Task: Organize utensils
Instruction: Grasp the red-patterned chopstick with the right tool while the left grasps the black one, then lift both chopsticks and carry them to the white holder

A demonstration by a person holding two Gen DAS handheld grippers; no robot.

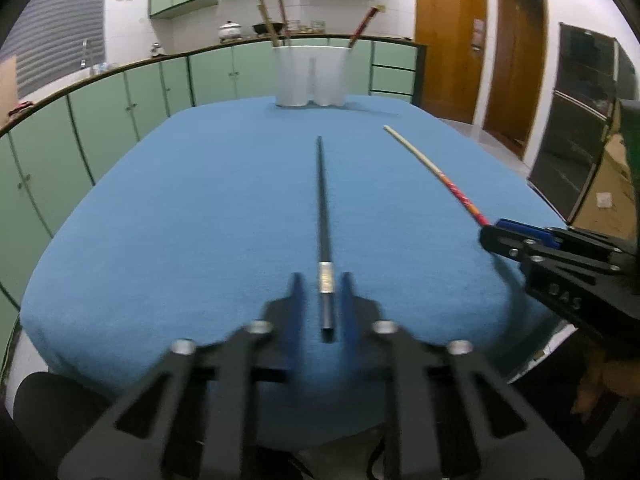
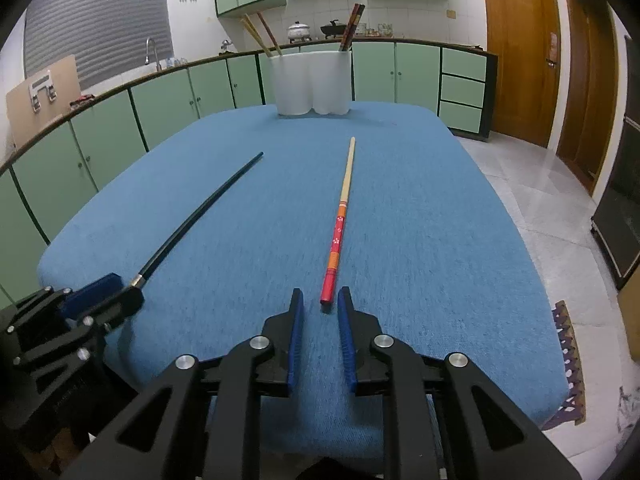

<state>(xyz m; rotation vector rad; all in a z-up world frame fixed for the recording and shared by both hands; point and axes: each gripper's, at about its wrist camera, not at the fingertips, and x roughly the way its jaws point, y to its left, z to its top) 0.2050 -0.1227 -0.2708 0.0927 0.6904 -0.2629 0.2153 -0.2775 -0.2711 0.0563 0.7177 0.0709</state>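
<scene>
Nearest the left wrist camera, the left gripper (image 1: pixel 322 280) has its blue-padded fingers (image 1: pixel 295 292) spread, one on each side of the butt end of a long black chopstick with a silver metal band (image 1: pixel 322 216). That chopstick lies flat on the blue cloth-covered counter (image 1: pixel 180 208), running straight away from the camera, and a gap shows between the stick and each pad; the fingers are blurred.

From the right wrist view, the right gripper (image 2: pixel 320 296) also has its fingers (image 2: pixel 295 320) spread. The red end of a long wooden chopstick with a red and orange patterned handle (image 2: pixel 338 236) rests on the cloth just ahead of and between the fingertips, its pale tip pointing toward the far end of the counter. The two chopsticks lie well apart, the black one to the left of the red one.

At the far edge of the counter stands a white two-lobed plastic utensil holder (image 2: pixel 310 82). Two wooden-handled chopsticks (image 2: pixel 262 34) lean out of its left compartment, and dark red chopsticks (image 2: pixel 352 26) lean out of the right one.
</scene>
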